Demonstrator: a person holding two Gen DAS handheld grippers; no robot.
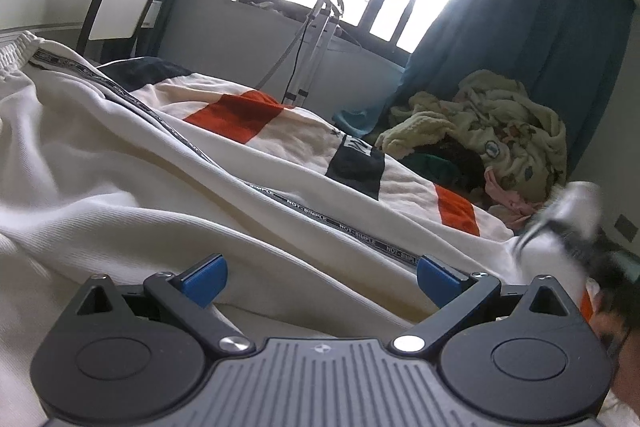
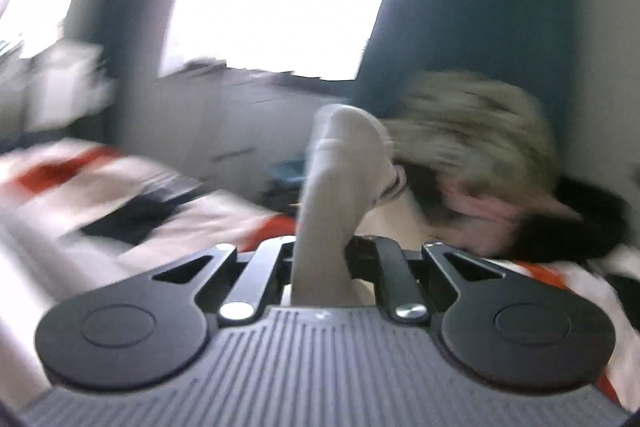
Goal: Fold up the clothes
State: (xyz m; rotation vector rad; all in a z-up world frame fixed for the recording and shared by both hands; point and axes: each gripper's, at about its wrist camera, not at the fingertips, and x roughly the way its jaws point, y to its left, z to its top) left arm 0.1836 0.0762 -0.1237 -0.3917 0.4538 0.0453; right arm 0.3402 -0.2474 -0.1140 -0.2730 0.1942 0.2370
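Observation:
White trousers (image 1: 120,167) with a black lettered side stripe lie across the bed on a white cover with red and dark blue blocks (image 1: 240,115). My left gripper (image 1: 320,281) is open, its blue pads low over the white cloth, holding nothing. My right gripper (image 2: 320,255) is shut on a bunched fold of the white cloth (image 2: 340,163), which stands up between its jaws. The right wrist view is blurred by motion. The right gripper also shows as a blur in the left wrist view (image 1: 568,215) at the right edge.
A heap of cream, pink and dark clothes (image 1: 488,131) lies at the far right of the bed, also in the right wrist view (image 2: 472,131). A garment steamer stand (image 1: 320,39) is under the window. A white chair (image 1: 124,3) and desk are at the far left.

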